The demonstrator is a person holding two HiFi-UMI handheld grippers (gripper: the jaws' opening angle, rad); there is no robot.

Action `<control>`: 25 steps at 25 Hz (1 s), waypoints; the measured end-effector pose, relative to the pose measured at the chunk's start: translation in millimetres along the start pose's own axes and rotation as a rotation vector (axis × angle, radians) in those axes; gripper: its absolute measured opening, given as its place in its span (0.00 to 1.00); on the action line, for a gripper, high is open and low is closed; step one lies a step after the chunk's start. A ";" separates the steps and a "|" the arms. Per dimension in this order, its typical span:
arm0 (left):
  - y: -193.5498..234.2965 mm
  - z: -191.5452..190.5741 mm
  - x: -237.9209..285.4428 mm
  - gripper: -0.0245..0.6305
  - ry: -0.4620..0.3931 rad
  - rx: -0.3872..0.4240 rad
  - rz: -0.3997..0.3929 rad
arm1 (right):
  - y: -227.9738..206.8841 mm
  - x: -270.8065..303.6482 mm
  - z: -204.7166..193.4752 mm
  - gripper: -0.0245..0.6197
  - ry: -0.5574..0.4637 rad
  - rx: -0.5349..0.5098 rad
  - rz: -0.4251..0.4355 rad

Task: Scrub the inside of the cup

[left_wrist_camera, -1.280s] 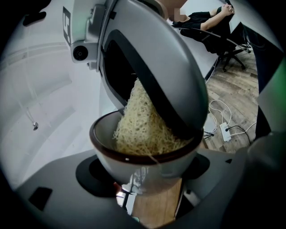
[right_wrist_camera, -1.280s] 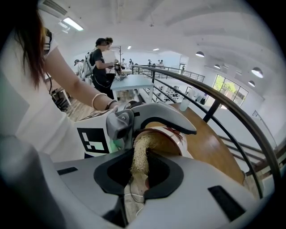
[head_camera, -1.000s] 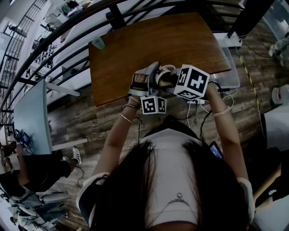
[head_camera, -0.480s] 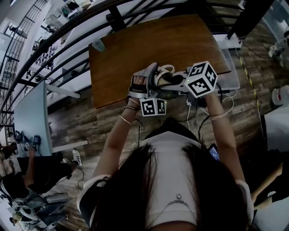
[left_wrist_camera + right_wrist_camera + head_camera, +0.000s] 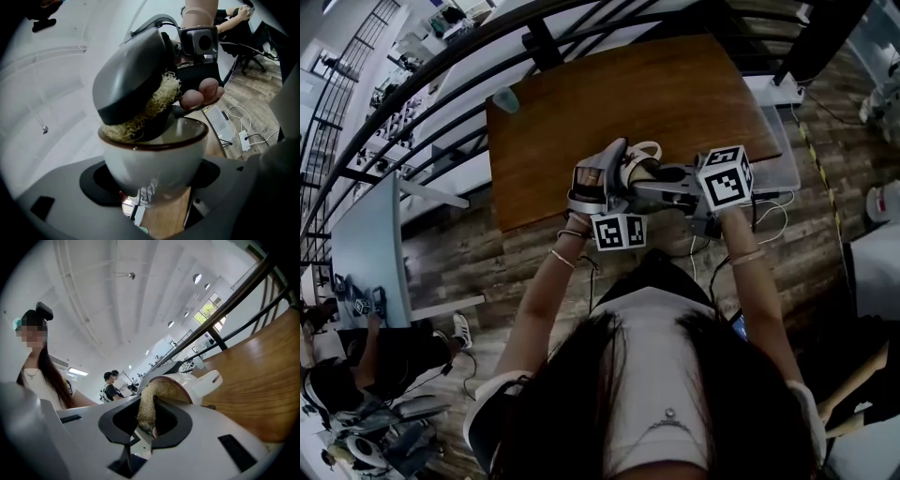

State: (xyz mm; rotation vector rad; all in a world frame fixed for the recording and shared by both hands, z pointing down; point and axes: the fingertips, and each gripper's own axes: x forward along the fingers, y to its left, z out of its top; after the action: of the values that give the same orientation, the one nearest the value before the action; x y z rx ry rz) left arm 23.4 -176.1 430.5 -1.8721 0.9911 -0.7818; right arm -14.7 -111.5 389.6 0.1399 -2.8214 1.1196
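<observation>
In the left gripper view, a white cup (image 5: 154,157) with a brown rim sits gripped between the wide-set jaws of my left gripper (image 5: 154,185). The cup's mouth tilts toward my right gripper (image 5: 136,79), which pushes a straw-coloured fibre scrubber (image 5: 143,115) inside the rim. In the right gripper view, my right gripper (image 5: 150,423) is shut on the scrubber (image 5: 149,401), whose far end lies in the cup (image 5: 187,385). In the head view both grippers meet over the near table edge: left gripper (image 5: 617,167), cup (image 5: 645,153), right gripper (image 5: 664,180).
The brown wooden table (image 5: 609,89) lies under the hands, with a small pale cup (image 5: 505,98) at its far left corner. A clear plastic bin (image 5: 783,141) and cables (image 5: 769,202) are on the right. A railing runs behind the table; a person sits at lower left.
My right gripper has rolled at the wrist; its marker cube swung right and turned a new face up. The scrubber stays in the cup. The left gripper and cup have barely moved.
</observation>
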 end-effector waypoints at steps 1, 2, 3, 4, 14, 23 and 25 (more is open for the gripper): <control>0.3 0.0 0.1 0.66 0.000 0.000 0.002 | 0.6 -0.2 1.1 0.15 -0.009 0.006 0.006; 0.7 0.1 0.3 0.66 0.000 0.000 0.004 | 1.1 -0.7 2.4 0.15 -0.020 0.013 0.012; 0.9 0.4 0.5 0.66 0.001 0.000 0.006 | 1.3 -1.3 3.6 0.15 -0.032 0.022 0.019; 1.1 0.5 0.6 0.66 0.004 0.000 0.009 | 1.3 -2.1 4.5 0.15 -0.045 0.033 0.024; 10.1 0.2 -5.4 0.66 0.007 -0.023 0.049 | 7.8 -3.0 15.1 0.15 -0.157 0.125 0.084; 17.0 -2.3 -7.2 0.66 0.008 -0.043 0.077 | 7.0 -4.3 21.0 0.15 -0.252 0.267 0.168; 19.8 -2.1 -5.3 0.66 0.007 -0.049 0.080 | 6.7 -5.6 25.3 0.15 -0.263 0.294 0.196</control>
State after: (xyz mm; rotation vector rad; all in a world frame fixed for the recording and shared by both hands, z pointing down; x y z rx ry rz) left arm 12.7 -178.6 413.1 -1.8603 1.0912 -0.7231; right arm -11.5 -123.7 366.0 0.0339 -2.9237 1.6726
